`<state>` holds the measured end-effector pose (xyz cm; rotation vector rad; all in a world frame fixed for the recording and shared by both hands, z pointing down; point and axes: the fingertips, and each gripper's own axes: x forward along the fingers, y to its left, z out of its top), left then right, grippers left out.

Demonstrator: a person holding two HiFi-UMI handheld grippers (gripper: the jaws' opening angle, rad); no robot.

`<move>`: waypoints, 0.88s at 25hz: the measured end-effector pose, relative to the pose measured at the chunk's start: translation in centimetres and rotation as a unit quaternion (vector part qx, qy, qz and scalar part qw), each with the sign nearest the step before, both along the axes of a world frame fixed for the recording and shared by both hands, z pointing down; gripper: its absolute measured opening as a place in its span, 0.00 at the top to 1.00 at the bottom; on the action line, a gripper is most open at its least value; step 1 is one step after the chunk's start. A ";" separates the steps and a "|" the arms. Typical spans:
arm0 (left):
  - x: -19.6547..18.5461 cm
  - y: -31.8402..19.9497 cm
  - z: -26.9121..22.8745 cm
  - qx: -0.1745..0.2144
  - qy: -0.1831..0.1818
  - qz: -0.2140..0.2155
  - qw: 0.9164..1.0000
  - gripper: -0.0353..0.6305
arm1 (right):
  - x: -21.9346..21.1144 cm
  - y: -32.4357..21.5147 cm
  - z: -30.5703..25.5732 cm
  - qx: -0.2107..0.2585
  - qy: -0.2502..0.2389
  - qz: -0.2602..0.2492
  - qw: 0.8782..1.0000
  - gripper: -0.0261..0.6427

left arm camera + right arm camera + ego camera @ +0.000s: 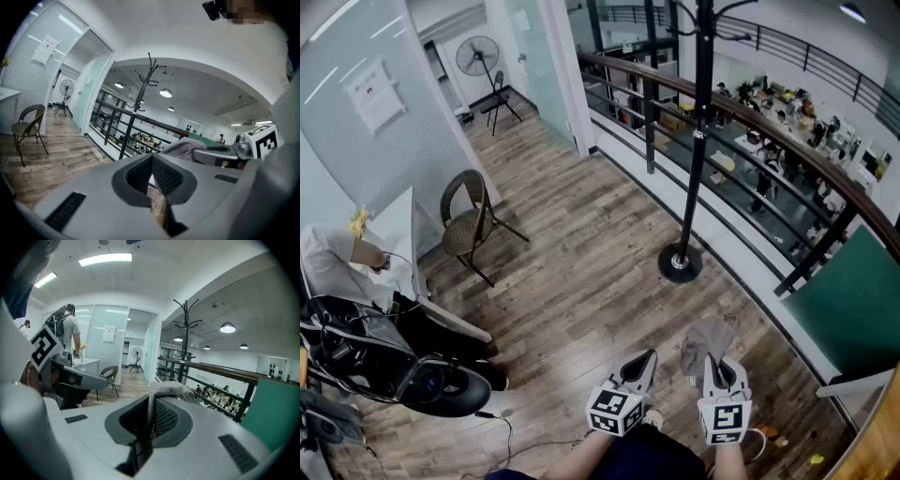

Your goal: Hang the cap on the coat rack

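Note:
The grey cap (708, 341) hangs from my right gripper (718, 364), low in the head view. In the right gripper view the jaws are shut on the cap's fabric (169, 390), which bunches over the fingertips. My left gripper (640, 367) sits just left of it, shut with nothing held; its closed jaws (152, 160) show in the left gripper view, with the cap (183, 147) to their right. The black coat rack (699, 141) stands ahead by the railing on a round base (679, 263). Its hooks (186, 324) are well above and beyond both grippers.
A dark railing (769, 141) with a wooden top runs along the right, with a lower floor beyond it. A wicker chair (470, 221) stands at the left. A desk with cables and gear (356, 337) fills the lower left, and a fan (478, 56) stands far back. A person (70, 333) stands by the desk.

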<state>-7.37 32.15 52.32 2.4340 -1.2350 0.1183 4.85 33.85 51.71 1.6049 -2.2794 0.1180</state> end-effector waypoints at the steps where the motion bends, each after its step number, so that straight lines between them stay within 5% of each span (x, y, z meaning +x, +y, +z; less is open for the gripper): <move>1: -0.3 -0.1 -0.2 0.004 -0.003 -0.005 1.000 0.94 | -0.3 -0.2 -0.3 0.007 0.001 -0.007 1.000 0.93; 11: -3.8 -0.8 -0.8 0.020 -0.009 -0.020 1.000 0.94 | -2.6 -0.4 -1.2 0.010 -0.035 -0.007 0.999 0.93; 19: -4.3 -0.1 -1.1 0.030 0.026 0.022 0.999 0.94 | -4.7 -0.2 -0.7 0.007 -0.032 -0.010 0.999 0.93; 22: -3.8 0.0 -1.5 0.033 0.052 0.062 0.996 0.66 | -5.4 -0.7 -0.9 0.010 -0.018 -0.014 1.000 0.93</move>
